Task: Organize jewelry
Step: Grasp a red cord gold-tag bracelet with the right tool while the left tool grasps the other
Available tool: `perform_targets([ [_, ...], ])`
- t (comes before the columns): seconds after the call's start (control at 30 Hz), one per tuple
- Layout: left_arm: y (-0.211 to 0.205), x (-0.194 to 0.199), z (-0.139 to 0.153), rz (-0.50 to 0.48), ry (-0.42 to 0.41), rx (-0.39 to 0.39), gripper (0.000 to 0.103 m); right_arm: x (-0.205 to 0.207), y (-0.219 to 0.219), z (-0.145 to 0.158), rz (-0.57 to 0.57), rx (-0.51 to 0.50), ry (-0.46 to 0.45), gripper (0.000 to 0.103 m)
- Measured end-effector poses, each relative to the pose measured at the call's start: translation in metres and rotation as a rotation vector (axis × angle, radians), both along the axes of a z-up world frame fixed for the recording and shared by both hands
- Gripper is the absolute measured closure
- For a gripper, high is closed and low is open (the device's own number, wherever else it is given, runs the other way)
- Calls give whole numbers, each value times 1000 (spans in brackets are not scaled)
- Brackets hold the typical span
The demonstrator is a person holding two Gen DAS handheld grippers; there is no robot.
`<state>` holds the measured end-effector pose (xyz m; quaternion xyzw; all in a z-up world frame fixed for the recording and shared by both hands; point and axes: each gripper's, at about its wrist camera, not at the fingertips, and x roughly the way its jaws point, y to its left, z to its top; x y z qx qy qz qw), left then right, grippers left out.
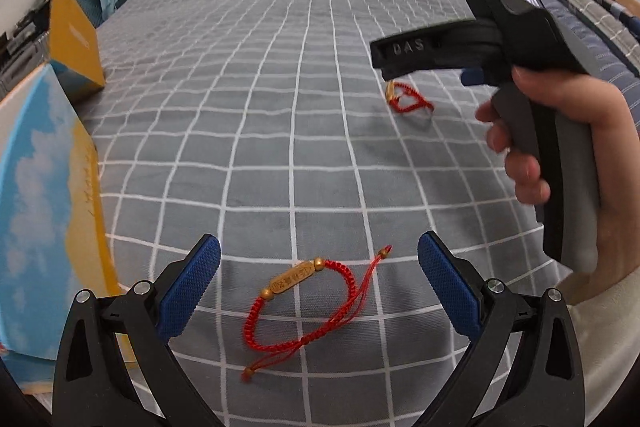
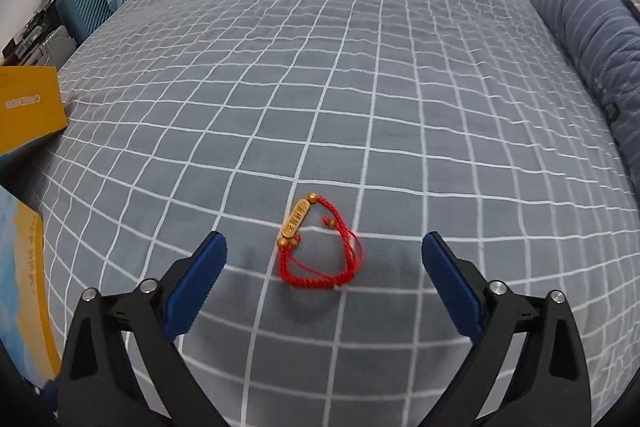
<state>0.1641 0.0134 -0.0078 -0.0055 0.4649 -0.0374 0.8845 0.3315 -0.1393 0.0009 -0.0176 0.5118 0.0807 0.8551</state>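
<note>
Two red cord bracelets lie flat on the bed [image 1: 280, 75], well apart. Left hand-held gripper [image 1: 319, 281] spread wide, empty, over the near bracelet [image 1: 304, 307]. Right hand-held gripper [image 2: 324, 277] likewise wide open, empty, over the second bracelet [image 2: 320, 247]. Blue-and-yellow box [image 1: 44, 211] at bed's left edge.

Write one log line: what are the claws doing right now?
left claw: open over bracelet | right claw: open over second bracelet | held: nothing
</note>
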Motion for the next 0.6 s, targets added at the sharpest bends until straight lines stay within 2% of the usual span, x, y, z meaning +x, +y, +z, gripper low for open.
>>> perform_targets([
  [0.2, 6, 5, -23, 12, 54, 1, 6, 12, 5, -28, 11, -19, 30, 26],
  [0.37, 6, 6, -36, 11, 85, 3, 6, 15, 4, -35, 4, -25, 32, 33],
  [0.4, 5, 6, -37, 10, 89, 8, 6, 15, 4, -35, 5, -28, 30, 38],
  [0.5, 3, 5, -37, 11, 102, 4, 9, 15, 4, -34, 8, -34, 27, 45],
  [0.6, -2, 0, -34, 6, 108, 25, 19, 15, 6, -35, 15, -44, 22, 56],
])
